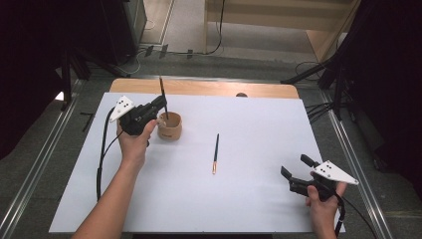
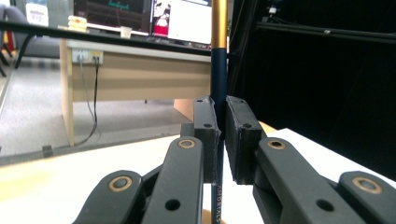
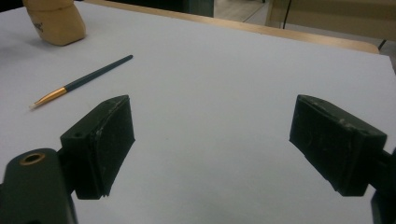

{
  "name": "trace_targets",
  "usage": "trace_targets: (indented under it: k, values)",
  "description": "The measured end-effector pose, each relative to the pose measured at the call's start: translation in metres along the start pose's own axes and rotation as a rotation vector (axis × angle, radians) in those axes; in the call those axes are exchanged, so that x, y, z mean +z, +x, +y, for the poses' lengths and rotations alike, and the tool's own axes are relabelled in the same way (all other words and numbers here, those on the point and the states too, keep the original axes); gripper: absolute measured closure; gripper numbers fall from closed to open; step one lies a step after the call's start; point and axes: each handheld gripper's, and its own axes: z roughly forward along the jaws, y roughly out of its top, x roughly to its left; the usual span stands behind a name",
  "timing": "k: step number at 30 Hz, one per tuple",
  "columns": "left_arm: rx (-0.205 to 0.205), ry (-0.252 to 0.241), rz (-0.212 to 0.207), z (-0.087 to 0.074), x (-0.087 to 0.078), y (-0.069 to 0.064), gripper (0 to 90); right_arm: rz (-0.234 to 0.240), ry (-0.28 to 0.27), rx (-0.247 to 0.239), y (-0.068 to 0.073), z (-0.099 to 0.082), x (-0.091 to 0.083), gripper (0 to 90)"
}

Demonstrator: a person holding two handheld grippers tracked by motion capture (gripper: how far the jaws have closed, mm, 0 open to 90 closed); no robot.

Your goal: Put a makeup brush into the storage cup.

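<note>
A white desk (image 1: 259, 199) carries a tan cup (image 1: 169, 126) at its far left. The left gripper (image 1: 160, 105) hovers just beside the cup, its jaws pinching a dark brush (image 1: 163, 97) held upright, lower end inside the cup. The right gripper (image 1: 293, 172) rests near the desk's right edge, jaws spread and empty. A second brush (image 1: 216, 153) lies flat between them, well apart from both.

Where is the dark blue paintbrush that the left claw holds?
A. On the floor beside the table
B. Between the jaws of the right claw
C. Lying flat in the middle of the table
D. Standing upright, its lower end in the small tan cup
D: the left claw grips the dark blue paintbrush upright, and its lower end goes into the small tan cup.
</note>
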Motion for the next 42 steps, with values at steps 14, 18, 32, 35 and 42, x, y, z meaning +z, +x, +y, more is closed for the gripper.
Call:
trace_targets:
  k: [14,18,32,35,42]
  values:
    - [0.031,0.073,0.032,-0.023,0.007,-0.004,84.2,0.004,0.006,0.002,0.0,-0.001,0.002,14.3]
    - [0.043,0.1,0.04,-0.024,0.008,-0.01,84.1,0.004,0.007,0.002,0.001,-0.001,0.002,14.3]
    - [0.009,0.149,0.052,-0.023,0.002,-0.013,59.0,0.002,0.003,0.001,0.0,-0.001,0.001,14.3]
    - [-0.013,0.15,0.04,-0.019,-0.005,-0.013,43.7,0.001,0.003,0.002,0.0,-0.001,0.001,14.3]
    - [0.001,0.197,0.043,-0.014,-0.021,-0.015,0.0,0.001,0.004,0.0,0.001,-0.001,0.002,14.3]
